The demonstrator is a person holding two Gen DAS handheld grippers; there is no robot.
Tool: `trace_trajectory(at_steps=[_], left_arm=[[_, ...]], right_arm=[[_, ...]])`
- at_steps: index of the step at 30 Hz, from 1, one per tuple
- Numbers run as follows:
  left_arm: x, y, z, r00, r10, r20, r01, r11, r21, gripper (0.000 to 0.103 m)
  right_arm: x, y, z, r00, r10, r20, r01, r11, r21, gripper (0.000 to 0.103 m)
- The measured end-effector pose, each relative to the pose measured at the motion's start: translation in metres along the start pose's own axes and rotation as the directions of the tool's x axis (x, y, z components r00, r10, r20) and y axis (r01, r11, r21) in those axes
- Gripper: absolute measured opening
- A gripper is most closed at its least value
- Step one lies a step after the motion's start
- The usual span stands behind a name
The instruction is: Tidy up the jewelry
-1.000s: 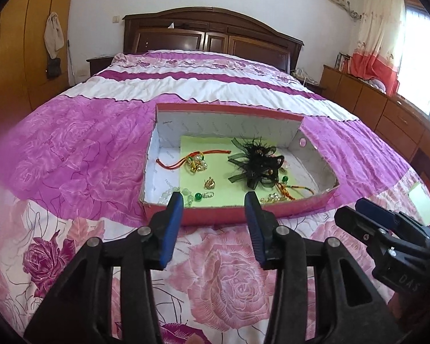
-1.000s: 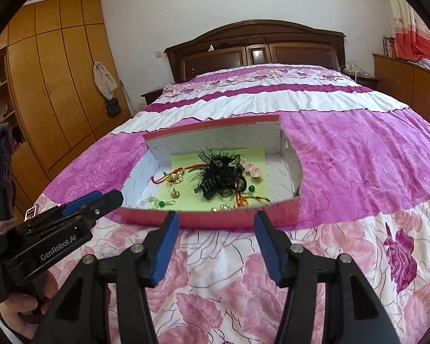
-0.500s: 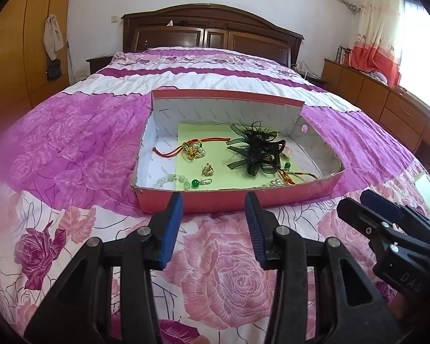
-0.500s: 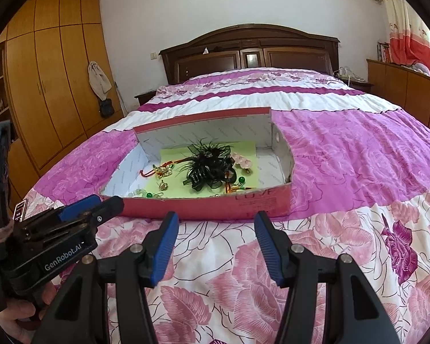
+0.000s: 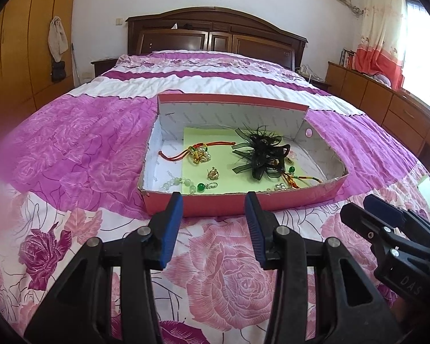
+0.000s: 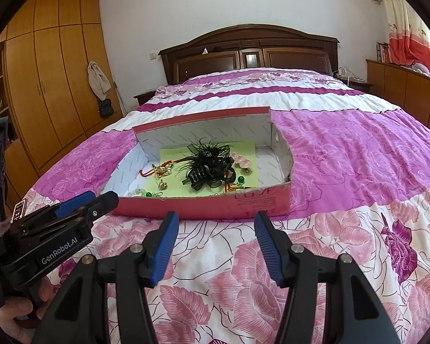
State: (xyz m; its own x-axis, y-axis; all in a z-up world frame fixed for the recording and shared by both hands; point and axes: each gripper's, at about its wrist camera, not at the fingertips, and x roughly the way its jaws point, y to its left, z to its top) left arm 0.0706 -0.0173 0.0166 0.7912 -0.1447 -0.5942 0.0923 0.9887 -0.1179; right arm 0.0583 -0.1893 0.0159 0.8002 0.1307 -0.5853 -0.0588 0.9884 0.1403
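A red shoebox (image 5: 232,100) (image 6: 203,116) with white walls and a green paper liner (image 5: 209,143) lies on the bed. It holds a black feather hair clip (image 5: 261,154) (image 6: 209,166), a red cord bracelet with gold charms (image 5: 197,153) (image 6: 160,170), a small gold earring (image 5: 213,173), a string of pale and green beads (image 5: 186,183) and a pink flower clip (image 6: 242,159). My left gripper (image 5: 213,209) hovers open just before the box's near wall. My right gripper (image 6: 216,226) is open too, slightly wider, beside it on the right. Neither has anything between its fingers.
The bed's pink rose cover (image 5: 229,272) spreads all around the box. A dark headboard (image 6: 249,46) stands at the far end, a wooden wardrobe (image 6: 48,86) on the left, low dressers (image 5: 387,100) on the right. A person's hand (image 6: 14,315) holds the left gripper.
The box sits slightly higher in both views than a second ago. Both grippers keep the same gap, and nothing inside the box has moved.
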Motion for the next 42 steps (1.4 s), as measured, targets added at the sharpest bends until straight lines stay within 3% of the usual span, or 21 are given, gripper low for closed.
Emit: trace_trajectory(at_steps=[42], left_arm=[[-0.0009, 0.0037, 0.0025, 1.000, 0.004, 0.003, -0.004, 1.000, -0.001, 0.036]], right_arm=[[0.0002, 0.0002, -0.0005, 1.000, 0.000, -0.001, 0.000, 1.000, 0.000, 0.058]])
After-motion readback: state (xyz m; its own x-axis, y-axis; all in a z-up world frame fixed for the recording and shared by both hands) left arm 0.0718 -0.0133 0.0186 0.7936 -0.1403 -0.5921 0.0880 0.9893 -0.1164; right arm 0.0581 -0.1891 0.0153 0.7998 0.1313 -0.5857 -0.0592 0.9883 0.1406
